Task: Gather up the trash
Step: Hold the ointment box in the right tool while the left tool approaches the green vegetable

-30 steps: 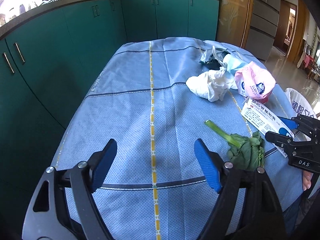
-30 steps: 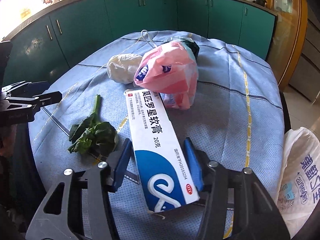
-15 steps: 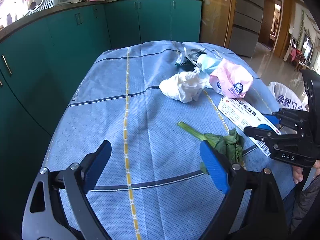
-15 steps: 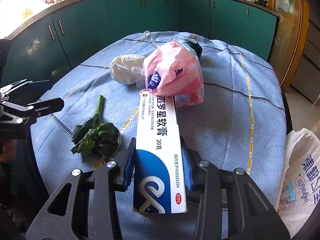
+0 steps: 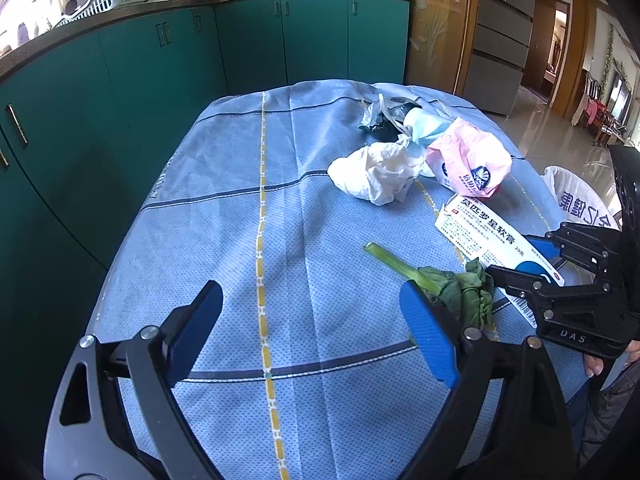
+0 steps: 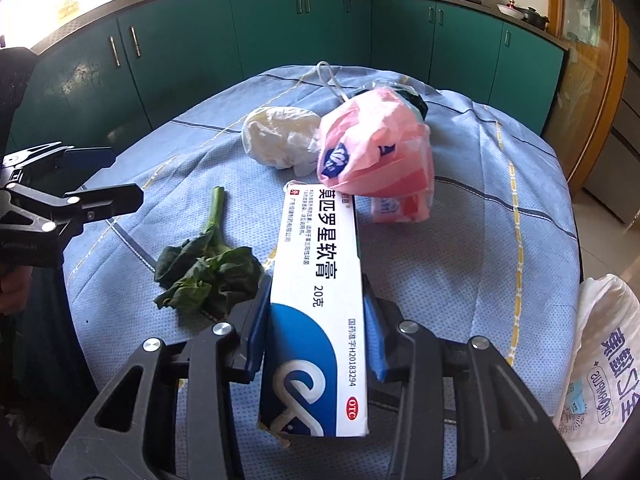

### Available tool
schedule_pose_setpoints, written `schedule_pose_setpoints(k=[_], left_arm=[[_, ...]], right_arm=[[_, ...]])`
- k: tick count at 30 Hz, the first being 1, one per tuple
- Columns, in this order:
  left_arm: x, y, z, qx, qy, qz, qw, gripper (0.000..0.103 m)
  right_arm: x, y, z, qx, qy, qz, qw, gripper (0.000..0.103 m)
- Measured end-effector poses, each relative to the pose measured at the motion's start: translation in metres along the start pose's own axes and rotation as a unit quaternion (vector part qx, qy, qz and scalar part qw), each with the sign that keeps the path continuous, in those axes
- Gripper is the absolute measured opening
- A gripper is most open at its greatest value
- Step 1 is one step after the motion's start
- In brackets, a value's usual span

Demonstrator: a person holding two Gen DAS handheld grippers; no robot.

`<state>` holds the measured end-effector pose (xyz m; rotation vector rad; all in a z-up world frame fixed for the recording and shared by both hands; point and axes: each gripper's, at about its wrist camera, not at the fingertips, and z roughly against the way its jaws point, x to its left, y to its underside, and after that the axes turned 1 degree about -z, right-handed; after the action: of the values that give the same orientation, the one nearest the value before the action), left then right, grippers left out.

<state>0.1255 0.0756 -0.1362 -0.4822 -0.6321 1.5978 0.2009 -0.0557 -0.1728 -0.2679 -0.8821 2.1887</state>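
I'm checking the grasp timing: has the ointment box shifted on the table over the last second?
Yes. In the right wrist view the ointment box swung from slanted to in line with the right gripper, now shut on it; its far end neared the pink bag.

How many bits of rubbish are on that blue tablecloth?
5, maybe more hidden: ointment box in the right gripper, wilted greens beside it, white tissue, pink bag, far mask-and-wrapper heap.

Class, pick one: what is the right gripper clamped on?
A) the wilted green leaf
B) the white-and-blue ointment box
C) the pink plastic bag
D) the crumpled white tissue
B: the right gripper has its blue pads pressed against both sides of the white-and-blue ointment box.
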Motion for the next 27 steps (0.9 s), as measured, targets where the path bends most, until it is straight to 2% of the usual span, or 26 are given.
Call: schedule_pose_setpoints(k=[12,18,23,27], left_arm=[[0.006,0.002,-0.001,0.001,-0.013,0.007,0.9999,0.090],[0.009,0.002,0.001,-0.003,-0.015,0.008,0.9999,0.090],[0.009,0.002,0.005,-0.009,0.008,0.011,0.9999,0.090],[-0.004,0.004,-0.002,0.001,0.029,-0.009,0.9995,0.090]], right_arm=[[0.006,0.003,0.010,-0.012,-0.011,0.007,1.000,0.041],[-0.005,0.005,0.019,-0.013,0.006,0.003,1.000,0.041],[-0.022,0.012,0.035,-0.027,0.014,-0.017,0.999,0.041],[-0.039,0.020,0.036,-0.015,0.038,-0.044,0.998,0.040]])
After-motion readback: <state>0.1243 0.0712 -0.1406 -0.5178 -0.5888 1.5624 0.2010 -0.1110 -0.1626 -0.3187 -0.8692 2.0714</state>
